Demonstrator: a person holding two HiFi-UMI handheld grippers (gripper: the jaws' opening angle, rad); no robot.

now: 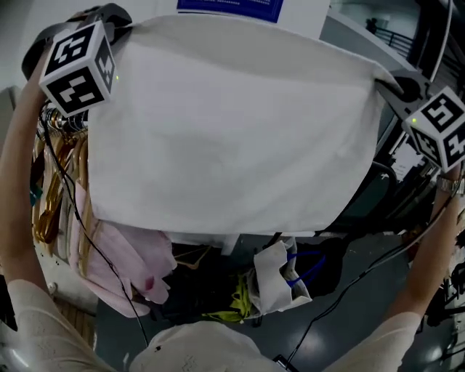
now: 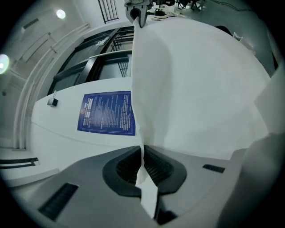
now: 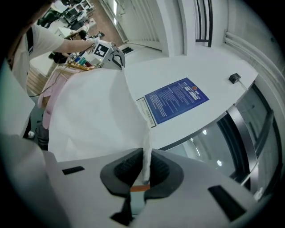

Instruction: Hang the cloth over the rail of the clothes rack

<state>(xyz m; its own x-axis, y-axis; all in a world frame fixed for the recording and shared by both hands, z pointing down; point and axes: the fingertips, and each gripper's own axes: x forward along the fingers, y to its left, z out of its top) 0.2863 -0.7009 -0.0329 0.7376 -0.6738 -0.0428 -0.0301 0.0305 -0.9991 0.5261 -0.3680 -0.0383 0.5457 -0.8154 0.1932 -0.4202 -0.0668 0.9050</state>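
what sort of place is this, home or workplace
Likely an office or lab-type workplace, not a home: a blue printed notice on a white wall, dark-framed glass panels, and cluttered desks in the background.

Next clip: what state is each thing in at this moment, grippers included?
white cloth: spread wide, held up by its two upper corners, lower edge hanging free.
left gripper: shut on one corner of the white cloth.
right gripper: shut on the opposite corner.
pink garment: crumpled, drooping below the cloth.
gold hangers: bunched together at the left.
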